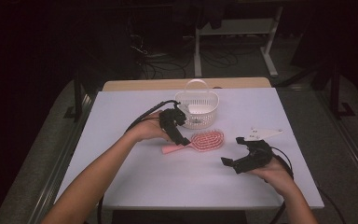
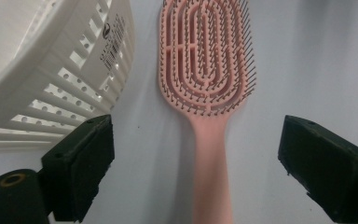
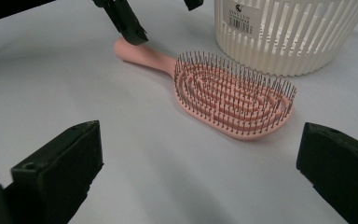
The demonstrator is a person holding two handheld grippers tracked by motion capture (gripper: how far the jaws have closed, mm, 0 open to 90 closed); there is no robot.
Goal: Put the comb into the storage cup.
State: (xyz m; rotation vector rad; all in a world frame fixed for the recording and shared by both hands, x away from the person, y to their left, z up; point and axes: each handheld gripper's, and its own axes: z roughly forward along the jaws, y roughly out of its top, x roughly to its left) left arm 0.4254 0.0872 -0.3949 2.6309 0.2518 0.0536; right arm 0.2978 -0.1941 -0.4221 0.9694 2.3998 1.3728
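- So the job in hand looks like getting the pink hairbrush (image 1: 200, 141) picked up, probably headed for the white basket (image 1: 196, 110) right behind it. That's my read, anyway.
- Nothing's really done yet: the brush lies flat on the white table (image 1: 135, 177), bristles up, handle pointing toward the person's left side, head just in front of the basket, close to it though I can't tell if they touch.
- The left gripper (image 1: 179, 133) is down over the handle end. In the left gripper view the handle (image 2: 209, 172) runs right up the middle between the two jaws, but the jaws stand well apart and aren't touching it. So lined up, not gripped.
- The right gripper (image 1: 237, 150) sits off to the right of the brush, resting in the hand near the table, jaws wide apart too and holding nothing. It's just pointing at the brush head (image 3: 233, 95).
- Left to do, I'd guess: squeeze on the handle, lift, drop it in the basket.
- Basket contents: from above there's something pale lying on the bottom, can't make out what. Its slotted wall (image 3: 284, 32) carries a barcode sticker. The brush definitely isn't in it.
- There's also a flat white three-cornered piece (image 1: 263, 134) on the table off to the right, nobody touching it.
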